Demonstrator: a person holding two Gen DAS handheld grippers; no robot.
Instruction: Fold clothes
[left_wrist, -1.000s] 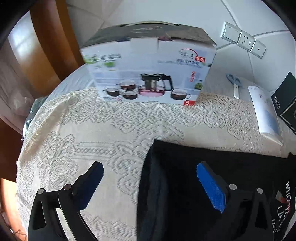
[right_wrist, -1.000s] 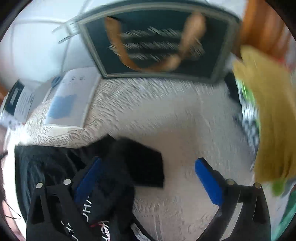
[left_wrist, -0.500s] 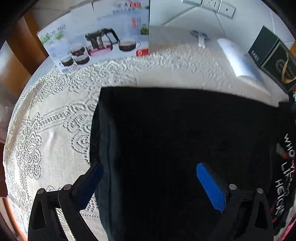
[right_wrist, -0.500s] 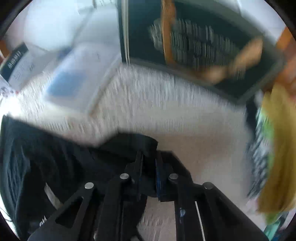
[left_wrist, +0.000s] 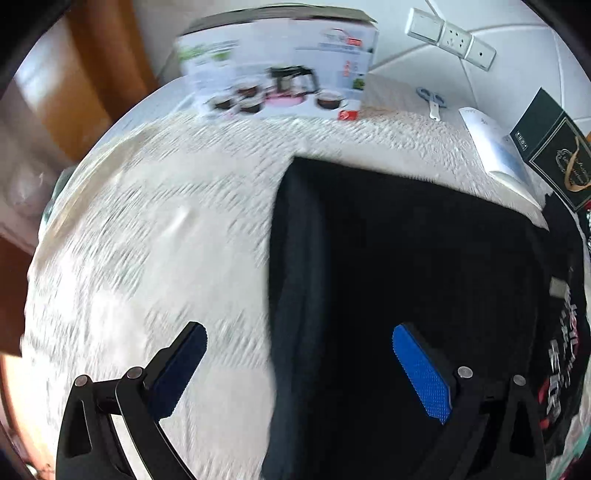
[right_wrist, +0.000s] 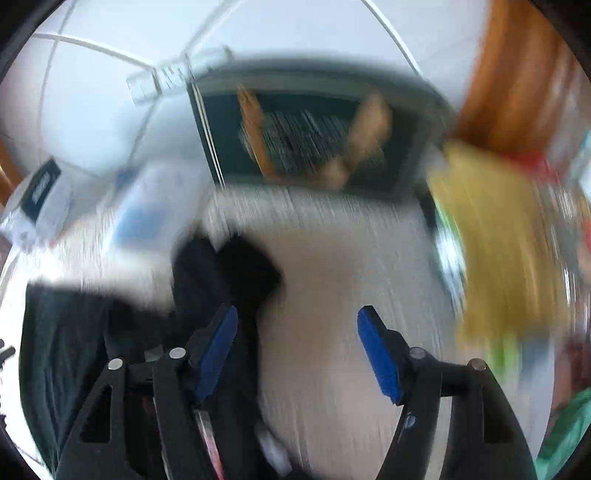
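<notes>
A black garment (left_wrist: 406, 258) with printed lettering (left_wrist: 561, 354) on its right part lies folded on the lace tablecloth (left_wrist: 166, 240). My left gripper (left_wrist: 298, 332) hangs open above the garment's left edge, one finger over the lace and the other over the black cloth, gripping nothing. In the blurred right wrist view, my right gripper (right_wrist: 295, 332) has its jaws opening. A black fold of the garment (right_wrist: 236, 269) lies just ahead of its left finger, and only the tablecloth (right_wrist: 351, 288) shows between the pads.
A teapot-set box (left_wrist: 280, 74) stands at the back, with scissors (left_wrist: 430, 98), a white booklet (left_wrist: 495, 147) and a dark green box (left_wrist: 554, 155) to its right. Wall sockets (left_wrist: 450, 38) sit above. A yellow cloth (right_wrist: 506, 240) lies right of the right gripper.
My left gripper swung from over the garment's middle back to its left edge. My right gripper, shut on the black cloth half a second ago, has let go and lifted.
</notes>
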